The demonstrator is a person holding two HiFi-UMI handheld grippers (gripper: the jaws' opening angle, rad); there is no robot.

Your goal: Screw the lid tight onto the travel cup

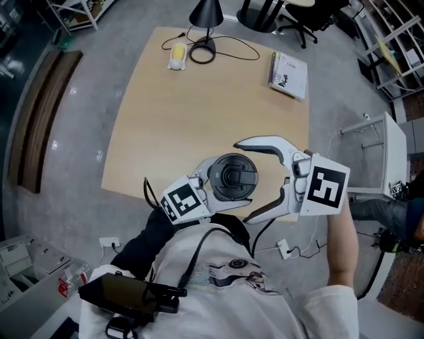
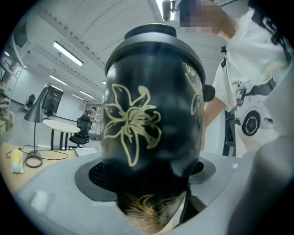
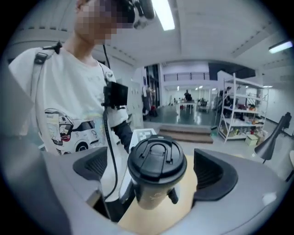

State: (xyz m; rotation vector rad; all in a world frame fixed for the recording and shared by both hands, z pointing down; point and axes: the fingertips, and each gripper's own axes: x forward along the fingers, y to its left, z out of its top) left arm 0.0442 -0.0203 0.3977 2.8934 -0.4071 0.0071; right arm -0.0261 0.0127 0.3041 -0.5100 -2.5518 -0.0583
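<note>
Tightening step: left gripper (image 1: pixel 211 187) clamps the travel cup (image 2: pixel 147 119) at the table's (image 1: pixel 199 99) 6 o'clock edge; right gripper (image 3: pixel 156 170) stands spread around the lid (image 3: pixel 157 158) (seated, touching neither pad); next, pinch and twist.

Black travel cup (image 2: pixel 151 114), gold flower pattern; black lid (image 3: pixel 157 158)

Floor (image 1: pixel 79 152) grey, smooth, looks like concrete. Light wooden table (image 1: pixel 199 126), corners rounded. On its far edge black desk lamp (image 1: pixel 206 14), cable looped beside base. Small yellowish object (image 1: pixel 177 56) just left of lamp, booklet (image 1: pixel 289 74) near right corner. Black office chair (image 1: pixel 295 23) behind table. White shelf rack (image 3: pixel 240 112) in far hall. Long ceiling strip lights (image 2: pixel 68 53) lit.
</note>
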